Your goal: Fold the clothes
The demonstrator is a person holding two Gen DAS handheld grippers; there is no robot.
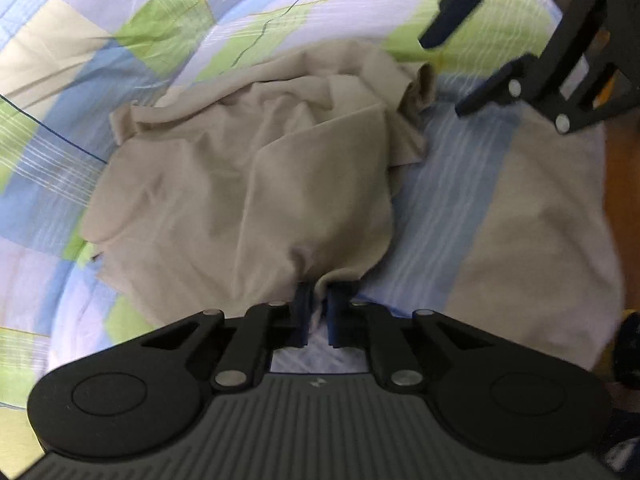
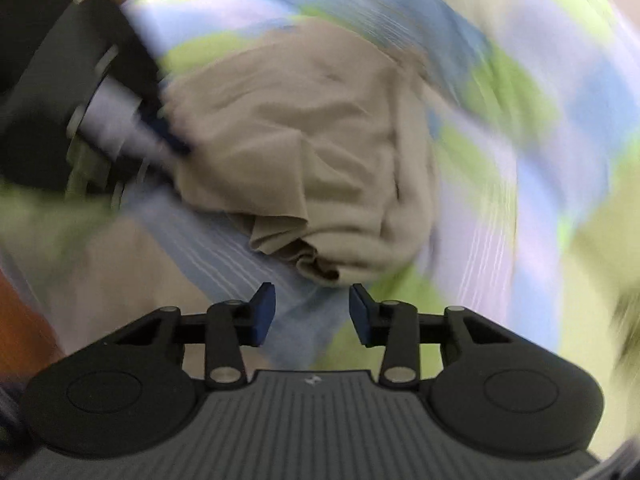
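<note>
A crumpled beige garment (image 1: 248, 168) lies on a checked blue, green and lilac bedsheet (image 1: 120, 32). My left gripper (image 1: 318, 300) is shut on the garment's near edge, with cloth bunched between its blue pads. My right gripper (image 1: 452, 68) hovers open and empty above the sheet at the garment's far right corner. In the blurred right wrist view, the right gripper (image 2: 312, 312) is open just short of the garment's (image 2: 304, 152) bunched edge. The left gripper (image 2: 160, 132) shows at that view's left, at the garment's side.
The bedsheet (image 2: 520, 140) spreads around the garment on all sides. A brown wooden strip (image 1: 620, 184) runs along the bed's right side, beyond the bed's edge. A dark object with yellow (image 1: 628, 344) sits at the lower right.
</note>
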